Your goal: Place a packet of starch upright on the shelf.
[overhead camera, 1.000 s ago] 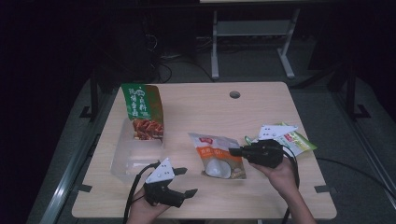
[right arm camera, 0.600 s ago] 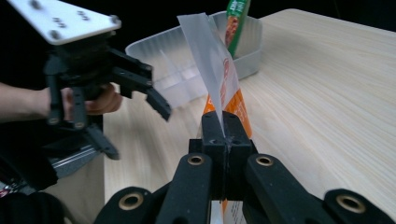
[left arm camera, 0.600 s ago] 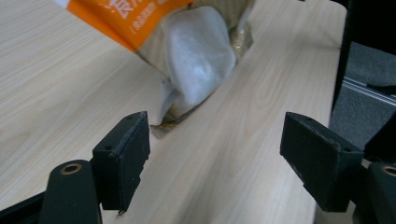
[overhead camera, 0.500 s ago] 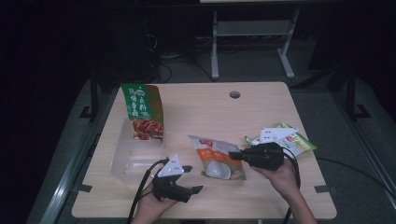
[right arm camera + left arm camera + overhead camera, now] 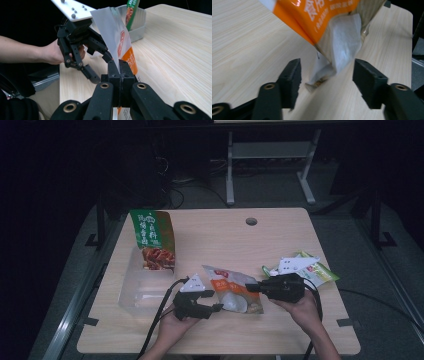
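Since the earlier frame, the left gripper [image 5: 218, 307] had travelled across the counter [image 5: 280, 240] toward the orange-and-white snack pouch [image 5: 234, 290], and its jaws had just been closing partway. Seen from the left gripper view, those two black jaws stood apart on either side of the pouch's lower corner [image 5: 329, 57], with bare wood visible between each pad and the foil, so nothing was yet gripped. The right gripper [image 5: 248, 287] had kept its place, jaws pressed fully together on the pouch's edge. From the right gripper view, the silver back of the pouch [image 5: 112, 35] rose from between the shut jaws, tilted up off the counter.

From the high view, the pouch sat near the front middle of the wooden counter, between the two grippers. A person's left hand [image 5: 172, 322] held the left gripper from below, and the right hand [image 5: 300, 307] held the right one. A clear plastic bin [image 5: 137, 290] stood at the left side of the counter, with a green-and-red food packet [image 5: 152, 240] standing upright in its far end. A green packet [image 5: 320, 270] lay at the right side, just behind the right gripper. A round cable hole [image 5: 251, 221] marked the counter's far edge.
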Motion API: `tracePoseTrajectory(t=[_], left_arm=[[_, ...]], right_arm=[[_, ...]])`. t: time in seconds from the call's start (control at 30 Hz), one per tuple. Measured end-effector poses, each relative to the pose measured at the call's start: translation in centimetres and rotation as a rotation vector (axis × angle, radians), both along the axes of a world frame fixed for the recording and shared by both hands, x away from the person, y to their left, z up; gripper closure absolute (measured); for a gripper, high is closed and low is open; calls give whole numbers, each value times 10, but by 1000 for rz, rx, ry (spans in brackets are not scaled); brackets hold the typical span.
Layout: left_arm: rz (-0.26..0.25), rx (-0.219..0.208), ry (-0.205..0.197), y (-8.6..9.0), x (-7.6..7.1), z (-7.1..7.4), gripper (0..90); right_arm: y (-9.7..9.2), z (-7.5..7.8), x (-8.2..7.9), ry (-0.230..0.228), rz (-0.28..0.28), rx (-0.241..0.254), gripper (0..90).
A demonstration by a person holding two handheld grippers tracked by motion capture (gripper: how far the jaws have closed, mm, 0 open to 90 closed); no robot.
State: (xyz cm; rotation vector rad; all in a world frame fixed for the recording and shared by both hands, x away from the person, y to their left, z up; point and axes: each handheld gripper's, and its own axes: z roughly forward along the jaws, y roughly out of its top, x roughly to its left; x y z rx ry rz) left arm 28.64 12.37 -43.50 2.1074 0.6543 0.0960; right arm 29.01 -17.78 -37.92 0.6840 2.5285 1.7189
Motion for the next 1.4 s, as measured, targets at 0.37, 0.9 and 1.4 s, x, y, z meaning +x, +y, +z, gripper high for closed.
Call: tracePoseTrajectory(t=[0.37,0.9,1.4], left_arm=[[-31,-59,23,-10,8,8,845],[-17,8,-54,-6,-9,16,897],[-13,13,-65,4,-15,14,893]], right_arm=[[-2,-1,1,-1,-6,9,899],[7,0,0,-19,-49,-38,816],[36,-7,0,-38,-48,-125,835]])
